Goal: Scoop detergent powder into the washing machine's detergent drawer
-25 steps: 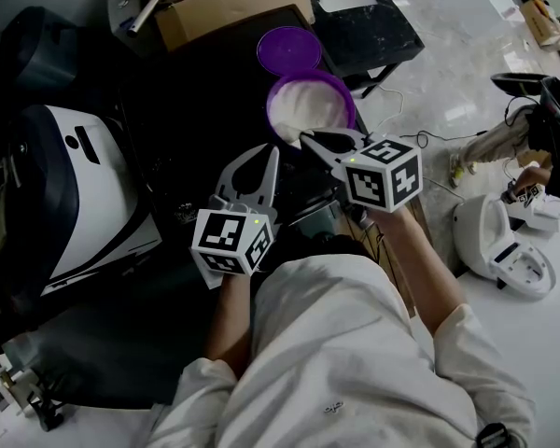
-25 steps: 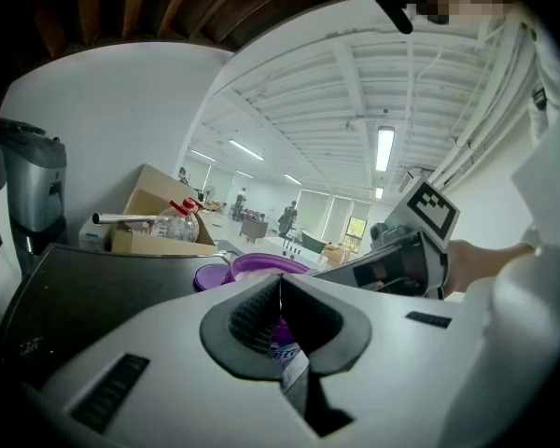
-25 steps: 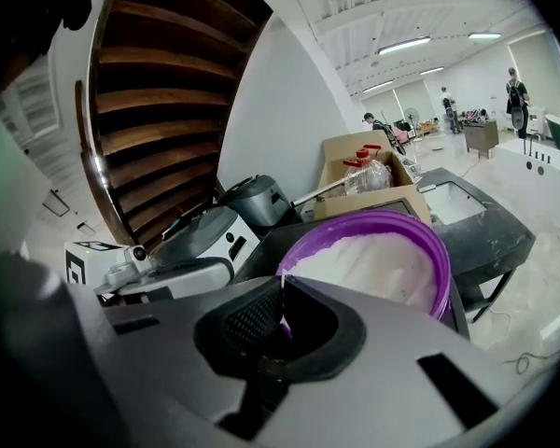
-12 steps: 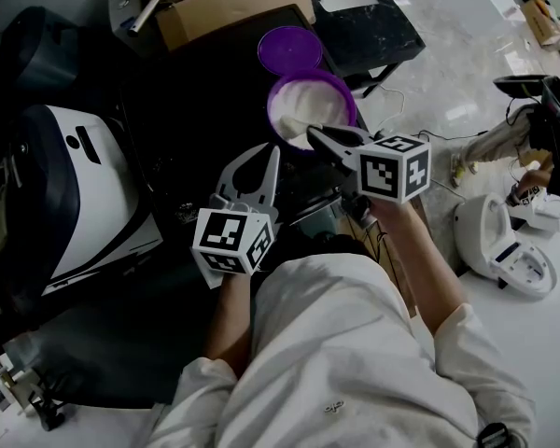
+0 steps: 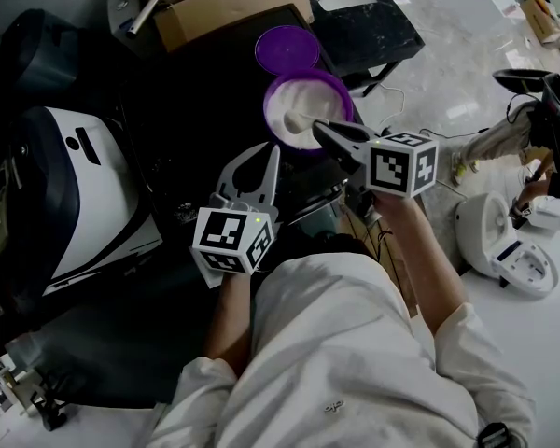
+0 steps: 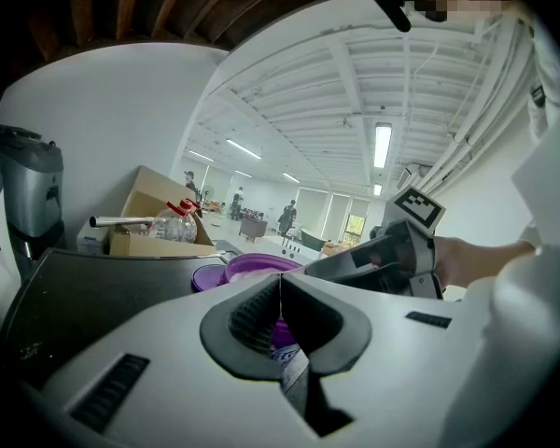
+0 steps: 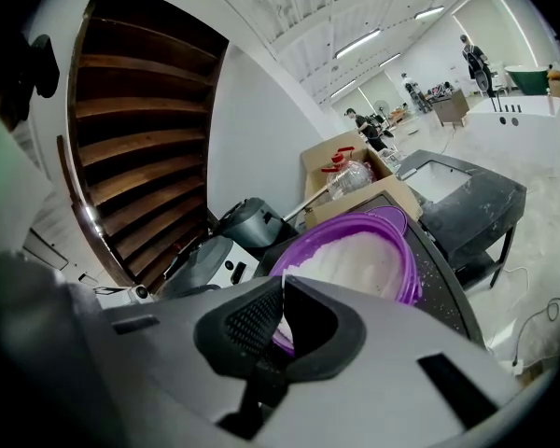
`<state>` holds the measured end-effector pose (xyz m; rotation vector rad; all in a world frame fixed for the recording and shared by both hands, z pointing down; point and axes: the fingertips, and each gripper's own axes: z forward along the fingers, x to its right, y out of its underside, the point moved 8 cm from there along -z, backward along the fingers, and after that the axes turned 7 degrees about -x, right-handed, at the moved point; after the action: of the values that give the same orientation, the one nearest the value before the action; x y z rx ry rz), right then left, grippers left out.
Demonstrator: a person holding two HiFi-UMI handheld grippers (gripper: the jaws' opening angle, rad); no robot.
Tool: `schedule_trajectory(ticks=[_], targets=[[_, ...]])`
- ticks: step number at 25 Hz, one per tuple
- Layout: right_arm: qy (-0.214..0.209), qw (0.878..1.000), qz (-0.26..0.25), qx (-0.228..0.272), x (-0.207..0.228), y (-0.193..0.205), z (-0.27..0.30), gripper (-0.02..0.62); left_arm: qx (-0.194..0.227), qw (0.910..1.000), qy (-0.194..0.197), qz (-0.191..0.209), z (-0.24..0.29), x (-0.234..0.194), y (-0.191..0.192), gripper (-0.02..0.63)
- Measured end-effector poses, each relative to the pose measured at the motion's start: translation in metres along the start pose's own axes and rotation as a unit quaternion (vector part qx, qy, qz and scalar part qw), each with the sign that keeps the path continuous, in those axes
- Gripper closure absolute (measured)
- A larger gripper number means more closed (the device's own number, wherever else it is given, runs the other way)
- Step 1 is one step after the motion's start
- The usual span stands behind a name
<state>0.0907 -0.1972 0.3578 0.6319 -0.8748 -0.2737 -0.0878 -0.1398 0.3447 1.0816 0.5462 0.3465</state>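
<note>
A purple bowl of white detergent powder stands on a dark top. My right gripper reaches over the bowl's near rim, shut on a thin white scoop handle. The scoop's end lies in the powder. My left gripper hovers to the left of the bowl and lower, jaws shut with nothing seen between them. In the left gripper view the bowl and the right gripper lie just ahead. No detergent drawer can be made out.
The bowl's purple lid lies behind it. A cardboard box with bottles stands at the back. A white and dark machine sits at the left. White appliances and cables are on the floor to the right.
My right gripper has swung rightward and pushed its tips forward over the bowl's rim, bringing the scoop into the powder. The left gripper has stayed put.
</note>
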Motion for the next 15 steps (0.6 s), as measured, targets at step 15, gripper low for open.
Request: schedule_trajectory(ticks=[15], targets=[[-0.022,0.998,0.044,0.036,0.007,0.001,-0.015,0.586,-0.001,0.9999,-0.011,0.006,-0.002,0.014,0.002,0.588]])
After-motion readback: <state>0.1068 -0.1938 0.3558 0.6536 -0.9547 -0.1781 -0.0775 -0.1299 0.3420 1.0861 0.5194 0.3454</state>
